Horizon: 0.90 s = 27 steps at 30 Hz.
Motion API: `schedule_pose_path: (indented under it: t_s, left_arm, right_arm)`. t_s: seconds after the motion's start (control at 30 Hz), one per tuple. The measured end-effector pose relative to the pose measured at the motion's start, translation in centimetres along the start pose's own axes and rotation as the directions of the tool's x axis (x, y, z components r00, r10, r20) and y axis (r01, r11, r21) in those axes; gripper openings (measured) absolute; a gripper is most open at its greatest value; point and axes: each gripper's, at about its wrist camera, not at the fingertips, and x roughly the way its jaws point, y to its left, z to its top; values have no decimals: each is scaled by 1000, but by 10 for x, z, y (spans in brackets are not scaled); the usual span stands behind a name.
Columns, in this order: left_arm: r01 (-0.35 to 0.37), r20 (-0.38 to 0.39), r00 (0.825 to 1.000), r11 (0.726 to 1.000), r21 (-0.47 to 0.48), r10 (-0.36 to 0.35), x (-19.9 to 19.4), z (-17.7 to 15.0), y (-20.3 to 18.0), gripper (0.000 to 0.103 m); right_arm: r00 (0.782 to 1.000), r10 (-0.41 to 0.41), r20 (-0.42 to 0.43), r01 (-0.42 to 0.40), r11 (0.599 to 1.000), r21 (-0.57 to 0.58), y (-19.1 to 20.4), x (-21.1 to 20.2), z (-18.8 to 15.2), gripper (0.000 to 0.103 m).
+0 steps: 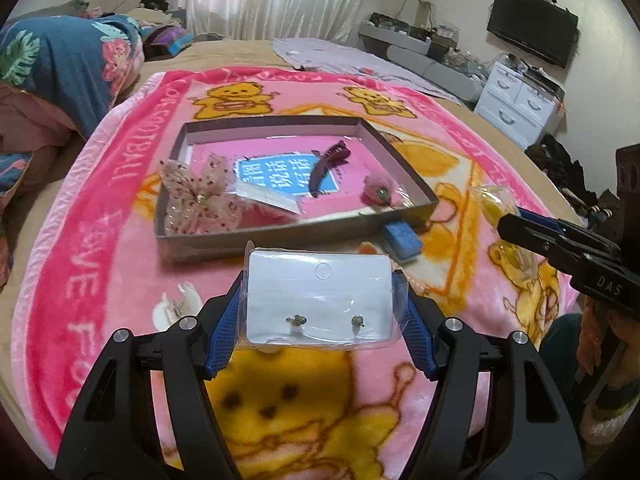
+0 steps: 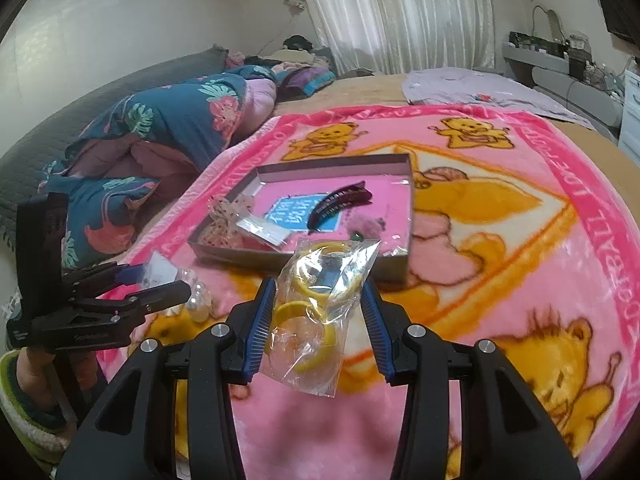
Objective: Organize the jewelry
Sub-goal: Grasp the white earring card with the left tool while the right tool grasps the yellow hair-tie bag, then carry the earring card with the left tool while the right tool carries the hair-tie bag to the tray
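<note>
My left gripper (image 1: 320,316) is shut on a clear bag holding a white earring card (image 1: 318,300) with two studs, held above the pink blanket in front of the grey tray (image 1: 272,236). The tray holds a dotted bow (image 1: 200,196), a dark red hair claw (image 1: 328,164) and a pink hair tie (image 1: 378,194). My right gripper (image 2: 320,316) is shut on a clear bag of yellow rings (image 2: 316,308), just short of the tray (image 2: 224,252). The left gripper also shows in the right wrist view (image 2: 160,284), and the right gripper in the left wrist view (image 1: 516,224).
A blue block (image 1: 402,238) lies on the blanket by the tray's near right corner. A clear bead item (image 2: 198,300) lies on the blanket near the left gripper. A floral quilt (image 1: 68,64) is heaped at the left, white drawers (image 1: 516,104) at the far right.
</note>
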Motion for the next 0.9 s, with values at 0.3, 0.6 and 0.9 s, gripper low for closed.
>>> schedule_pose_path:
  t_s: [0.3, 0.6, 0.9]
  left_arm:
    - [-11, 30, 1000, 1000, -14, 11, 4, 21, 12, 61]
    - [-10, 41, 999, 1000, 14, 10, 15, 43, 7, 61]
    - [-21, 28, 999, 998, 58, 20, 38, 60, -2, 61]
  right_arm:
    - [1000, -5, 23, 6, 1000, -13, 1, 8, 15, 42]
    - [998, -33, 45, 33, 999, -6, -9, 14, 28, 42]
    - [997, -57, 58, 57, 998, 10, -22, 21, 40, 42]
